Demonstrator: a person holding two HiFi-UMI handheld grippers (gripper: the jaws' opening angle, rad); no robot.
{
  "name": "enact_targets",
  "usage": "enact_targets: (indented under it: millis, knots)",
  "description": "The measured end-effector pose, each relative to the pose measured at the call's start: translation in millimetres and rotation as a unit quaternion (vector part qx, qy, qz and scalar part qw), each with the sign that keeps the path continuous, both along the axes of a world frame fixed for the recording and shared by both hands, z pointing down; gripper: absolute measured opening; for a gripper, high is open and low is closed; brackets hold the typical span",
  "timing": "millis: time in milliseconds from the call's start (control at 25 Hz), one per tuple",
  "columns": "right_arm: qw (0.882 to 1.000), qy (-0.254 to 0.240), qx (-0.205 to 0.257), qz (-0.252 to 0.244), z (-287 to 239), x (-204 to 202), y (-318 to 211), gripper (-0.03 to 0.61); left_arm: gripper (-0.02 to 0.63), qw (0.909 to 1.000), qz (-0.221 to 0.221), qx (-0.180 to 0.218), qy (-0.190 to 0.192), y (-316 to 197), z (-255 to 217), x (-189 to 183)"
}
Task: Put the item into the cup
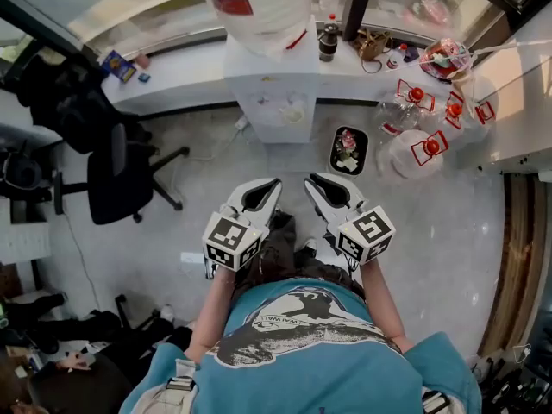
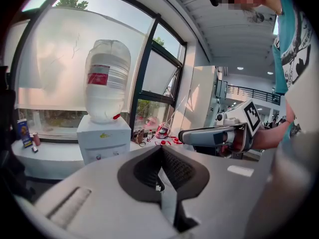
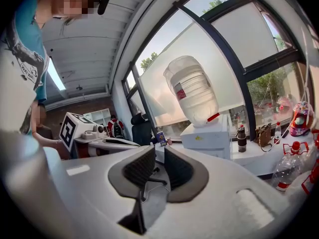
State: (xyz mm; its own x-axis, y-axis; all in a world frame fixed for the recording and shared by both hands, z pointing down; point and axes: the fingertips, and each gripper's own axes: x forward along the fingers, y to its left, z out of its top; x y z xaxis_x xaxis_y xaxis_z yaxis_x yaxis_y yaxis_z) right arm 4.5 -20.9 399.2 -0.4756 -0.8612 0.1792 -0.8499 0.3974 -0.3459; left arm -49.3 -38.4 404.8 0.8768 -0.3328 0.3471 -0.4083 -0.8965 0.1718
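1. Left tool (image 1: 272, 183): the jaws are closed tip to tip, as its own view (image 2: 161, 151) shows. Nothing is between the pads.
2. Right tool (image 1: 313, 180): the jaws stand a narrow gap apart in its own view (image 3: 159, 151). Nothing is between them.
3. Both tools are held side by side at about waist height over the floor (image 1: 448, 231), close but apart. Both point toward 12 o'clock in the head view.
4. At 12 o'clock from the tools stands a white water dispenser (image 1: 278, 102). It carries an inverted water bottle (image 1: 259, 7).
5. At 1 o'clock a dark patterned tray (image 1: 348, 150) lies on the floor.
6. At 2 o'clock clear jugs with red caps (image 1: 414, 149) stand grouped together.
7. At 9 o'clock stands a black office chair (image 1: 116, 175).
8. Behind the dispenser a white tabletop (image 1: 190, 76) runs along the window. It carries a dark bottle (image 1: 328, 40) and small objects.
9. Which of these objects is the item or the cup cannot be told.
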Motion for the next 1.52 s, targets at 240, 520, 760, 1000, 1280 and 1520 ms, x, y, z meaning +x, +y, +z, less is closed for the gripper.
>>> enact_targets:
  millis: [240,520,760,1000,1280,1520]
  knots:
    - [1.0,-0.012,0.01,-0.009,-5,-6,30,0.035,0.014,0.9999,-0.01,0.002,-0.006,40,0,-8]
    - [0.999,-0.01,0.025,-0.023,-7,-22,57,0.002,0.012,0.9998,-0.016,0.014,-0.001,69,-1,-18]
    - [0.998,-0.005,0.041,-0.036,-14,-35,74,0.002,0.014,0.9996,-0.009,0.025,0.005,88,-4,-22]
    - [0.998,0.004,0.046,-0.033,-17,-42,82,0.002,0.014,0.9995,-0.004,0.028,0.012,99,-6,-27]
    - [0.998,0.015,0.049,-0.037,-19,-47,85,0.002,0.014,0.9993,-0.007,0.033,0.015,102,-8,-32]
    - [0.998,0.022,0.049,-0.042,-21,-51,85,0.002,0.014,0.9992,-0.006,0.033,0.019,103,-10,-33]
